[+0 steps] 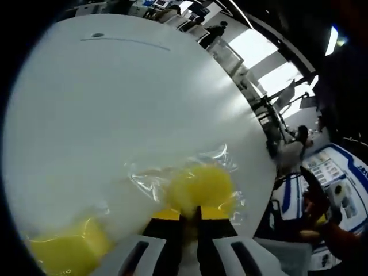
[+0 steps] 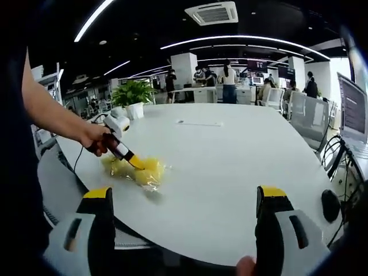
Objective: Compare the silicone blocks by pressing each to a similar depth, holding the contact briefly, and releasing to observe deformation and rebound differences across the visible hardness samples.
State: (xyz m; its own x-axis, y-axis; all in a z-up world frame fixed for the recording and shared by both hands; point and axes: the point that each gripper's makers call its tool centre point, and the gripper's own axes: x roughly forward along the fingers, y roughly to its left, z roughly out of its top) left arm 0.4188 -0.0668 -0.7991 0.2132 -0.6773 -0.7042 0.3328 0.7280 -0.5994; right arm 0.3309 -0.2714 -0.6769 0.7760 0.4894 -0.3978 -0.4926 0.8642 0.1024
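1. The left gripper has its jaws drawn together, yellow tips almost touching, pressed down against a yellow block wrapped in clear plastic. I cannot tell whether anything sits between the tips.
2. That block lies on the white desk, near the edge closest to the person, and the crinkled wrap spreads out around it.
3. A second yellow block sits just beside it, further along the same near edge.
4. In the right gripper view, the same left gripper is held in the person's hand, slanting down onto the yellow blocks at the desk's left near edge.
5. The right gripper hangs off the near edge of the desk with its jaws spread wide and nothing between them, well apart from the blocks.
6. A potted plant stands at the far left corner of the desk.
7. A thin flat strip lies on the desk towards its far side.
8. A dark round thing sits near the right edge; what it is I cannot tell.
9. People stand among other desks and chairs in the background.
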